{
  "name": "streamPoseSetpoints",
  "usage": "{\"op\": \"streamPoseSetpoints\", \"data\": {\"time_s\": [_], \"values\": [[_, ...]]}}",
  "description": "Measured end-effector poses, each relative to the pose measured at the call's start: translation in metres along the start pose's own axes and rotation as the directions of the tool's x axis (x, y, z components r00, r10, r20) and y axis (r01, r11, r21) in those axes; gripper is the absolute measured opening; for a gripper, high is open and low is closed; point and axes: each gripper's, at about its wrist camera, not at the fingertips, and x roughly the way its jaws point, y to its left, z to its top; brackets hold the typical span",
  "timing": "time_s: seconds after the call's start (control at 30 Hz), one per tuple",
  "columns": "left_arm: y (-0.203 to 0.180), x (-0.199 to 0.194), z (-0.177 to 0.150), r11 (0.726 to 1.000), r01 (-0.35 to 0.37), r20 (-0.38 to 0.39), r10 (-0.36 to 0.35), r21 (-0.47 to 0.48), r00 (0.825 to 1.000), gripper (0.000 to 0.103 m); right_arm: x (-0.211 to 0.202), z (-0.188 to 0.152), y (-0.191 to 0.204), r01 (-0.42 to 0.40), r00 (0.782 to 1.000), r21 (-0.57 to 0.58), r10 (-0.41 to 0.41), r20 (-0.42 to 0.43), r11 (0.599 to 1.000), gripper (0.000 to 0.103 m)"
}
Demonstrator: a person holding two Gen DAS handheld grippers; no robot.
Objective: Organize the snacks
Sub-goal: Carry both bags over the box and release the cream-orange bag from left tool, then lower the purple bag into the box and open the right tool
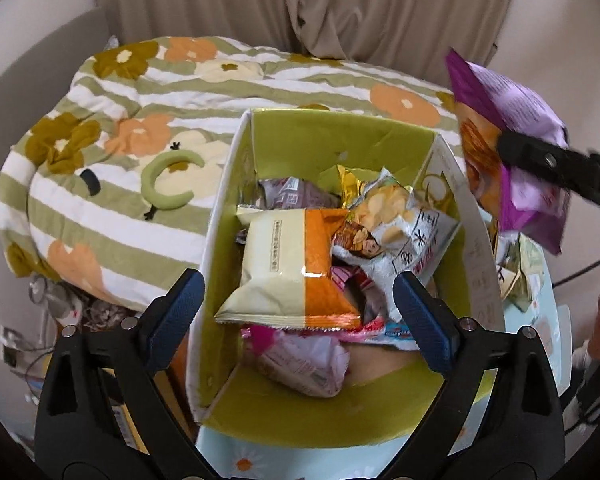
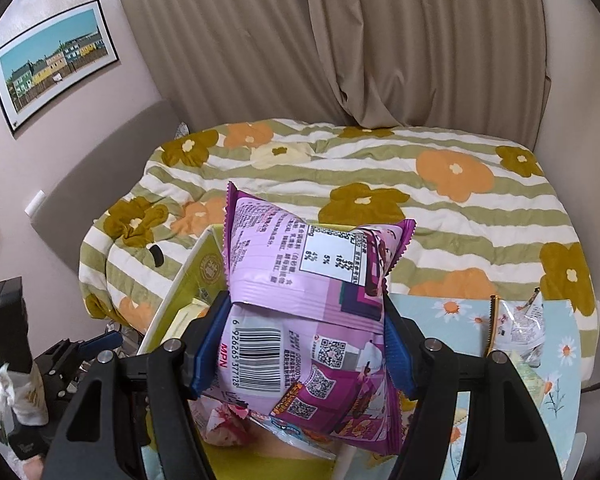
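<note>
Two grippers: the right gripper (image 2: 306, 344) clenches a purple snack bag (image 2: 312, 280), hiding most of the green box (image 1: 332, 140); the left gripper (image 1: 298, 304) hangs released.

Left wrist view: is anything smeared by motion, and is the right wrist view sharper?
Left wrist view: the purple bag and the right gripper clamping it are motion-blurred at the right edge; the box and its snacks are crisp. Right wrist view: the same purple bag is sharp, barcode digits readable; fisheye bending curves the curtain in both.
</note>
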Motion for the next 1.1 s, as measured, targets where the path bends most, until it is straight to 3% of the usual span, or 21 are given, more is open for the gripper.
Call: {"op": "streamPoseSetpoints", "data": {"time_s": [0.4, 0.47, 0.57, 0.63, 0.83, 1.1], "values": [[0.019, 0.004, 0.001, 0.999, -0.006, -0.005, 0.006, 0.034, 1.000, 0.095, 0.066, 0.035, 0.042, -0.018, 0.995, -0.080, 0.011, -0.095, 0.997, 0.068], [0.023, 0.006, 0.000, 1.000, -0.005, -0.009, 0.005, 0.026, 1.000, 0.095, 0.079, 0.036, 0.046, -0.041, 0.993, -0.078, 0.032, -0.115, 0.996, 0.071], [0.029, 0.007, -0.002, 1.000, -0.002, -0.010, 0.002, 0.016, 1.000, 0.095, 0.090, 0.035, 0.047, -0.059, 0.992, -0.066, 0.051, -0.116, 0.996, 0.090], [0.030, 0.007, -0.004, 1.000, -0.001, -0.012, 0.001, 0.012, 1.000, 0.095, 0.085, 0.031, 0.048, -0.058, 0.995, -0.065, 0.053, -0.083, 0.996, 0.095], [0.026, 0.006, -0.010, 1.000, 0.019, -0.017, -0.018, 0.016, 1.000, 0.095, 0.065, 0.016, 0.049, -0.046, 0.998, -0.075, 0.042, -0.053, 0.996, 0.095], [-0.002, -0.019, -0.011, 0.999, 0.015, 0.034, -0.016, 0.038, 0.999, 0.095, 0.020, 0.007, 0.037, -0.032, 0.999, -0.081, 0.031, -0.013, 0.996, 0.095]]}}
